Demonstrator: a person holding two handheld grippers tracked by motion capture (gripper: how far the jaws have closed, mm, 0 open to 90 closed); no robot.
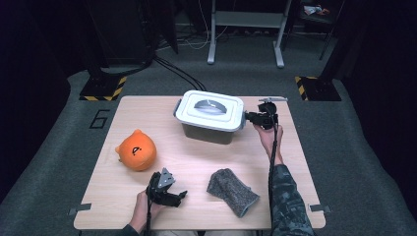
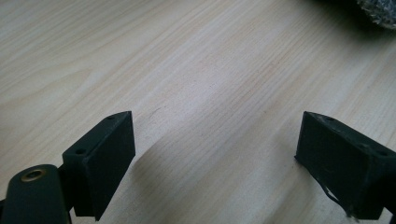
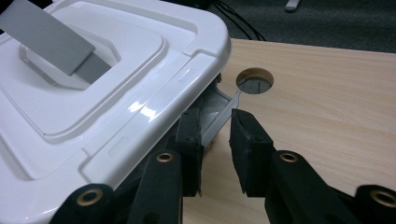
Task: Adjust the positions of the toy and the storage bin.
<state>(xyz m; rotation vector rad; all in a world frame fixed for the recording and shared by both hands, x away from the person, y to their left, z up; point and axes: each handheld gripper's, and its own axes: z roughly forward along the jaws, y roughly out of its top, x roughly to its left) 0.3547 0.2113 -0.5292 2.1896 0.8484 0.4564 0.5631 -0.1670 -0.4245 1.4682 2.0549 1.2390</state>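
A grey box with a white clip-on lid [image 1: 210, 115] stands at the back middle of the wooden table [image 1: 192, 157]. At the box's right end, my right gripper [image 1: 248, 118] points left. In the right gripper view its jaws [image 3: 217, 126] stand close together, pinching the thin grey side latch [image 3: 223, 114] under the lid's rim [image 3: 154, 102]. Near the front edge my left gripper [image 1: 180, 195] rests low, pointing right. Its jaws [image 2: 215, 135] are wide apart over bare wood with nothing between them.
An orange plush toy [image 1: 136, 151] sits at the table's left. A grey knitted cloth [image 1: 231, 191] lies front right of centre, its edge at the corner [image 2: 380, 11] of the left gripper view. A round cable hole [image 3: 254, 79] lies beyond the latch.
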